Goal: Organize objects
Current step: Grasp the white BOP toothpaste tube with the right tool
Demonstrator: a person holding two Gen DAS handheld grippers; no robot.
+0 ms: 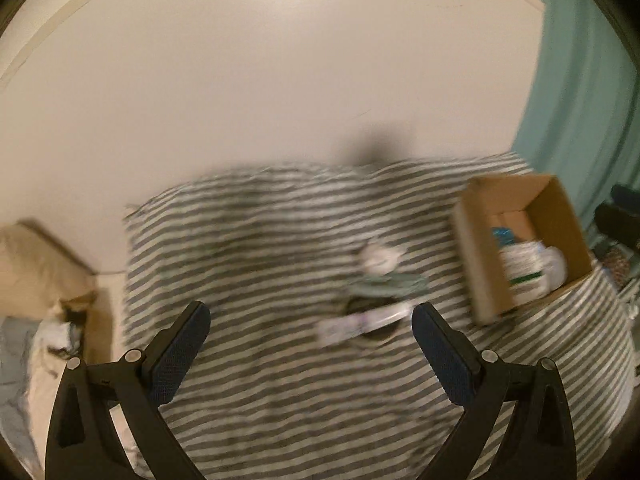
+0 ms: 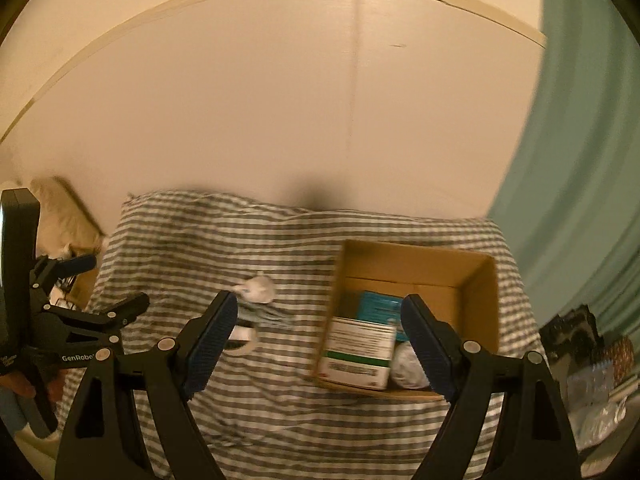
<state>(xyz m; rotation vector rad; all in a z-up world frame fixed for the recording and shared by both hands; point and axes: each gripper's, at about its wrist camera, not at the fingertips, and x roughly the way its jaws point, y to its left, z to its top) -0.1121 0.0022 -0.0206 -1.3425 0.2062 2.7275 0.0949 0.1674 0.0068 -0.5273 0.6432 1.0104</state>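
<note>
Both tools held above a striped cloth [image 2: 280, 420], fingers spread wide with nothing between them.

Left gripper [image 1: 310, 314]: jaws apart, empty. Just ahead of its tips, toward the right finger, a small heap of loose items [image 1: 372, 300] lying on the stripes (badly blurred; a white rounded thing on top, something greenish under it, a pale flat strip nearest the tips, no more to be told). Further off to the right of the right finger, an open cardboard box [image 1: 476, 264] resting on the cloth, with a white packet [image 1: 524, 272] and other items inside.

Right gripper [image 2: 320, 304]: jaws apart, empty. Directly ahead and partly behind its right finger, the same cardboard box [image 2: 416, 260], open at the top. Inside, a white packet with a green band [image 2: 356, 356], a teal packet [image 2: 376, 306] behind it, and a white bundle [image 2: 406, 364] touching the packet's right side. Ahead of the left finger, the loose heap [image 2: 258, 300] on the cloth, well apart from the box. Far to the left of this tool, the other gripper [image 2: 100, 288] seen side-on, gripped by a hand [image 2: 18, 384] at the frame's edge.

Beyond the cloth, a plain pale wall [image 2: 240, 120]; a green curtain [image 2: 580, 160] to the right.
</note>
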